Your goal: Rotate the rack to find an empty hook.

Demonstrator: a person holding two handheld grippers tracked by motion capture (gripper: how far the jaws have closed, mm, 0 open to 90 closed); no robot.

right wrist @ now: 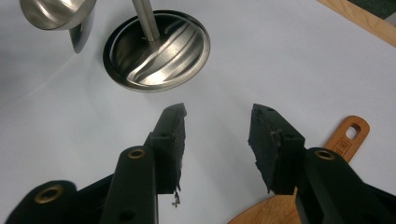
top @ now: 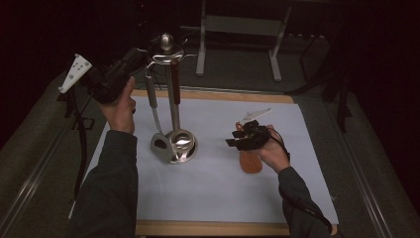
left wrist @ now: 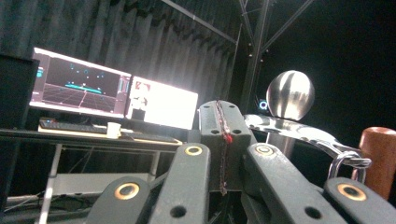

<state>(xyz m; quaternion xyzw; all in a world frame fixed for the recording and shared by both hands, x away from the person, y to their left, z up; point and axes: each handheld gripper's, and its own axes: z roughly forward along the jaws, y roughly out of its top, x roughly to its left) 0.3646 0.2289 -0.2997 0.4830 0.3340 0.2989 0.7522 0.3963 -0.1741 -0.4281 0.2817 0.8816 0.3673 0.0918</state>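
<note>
White table [top: 223, 198] bears an orange-brown wooden spatula [top: 251, 162] (hole-ended handle).

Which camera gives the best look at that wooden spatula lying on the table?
The right gripper view: the wooden spatula lies just beyond the open right gripper, its handle hole clear. The high view shows its blade partly under the hand. The left gripper view looks toward the rack's top instead.
</note>
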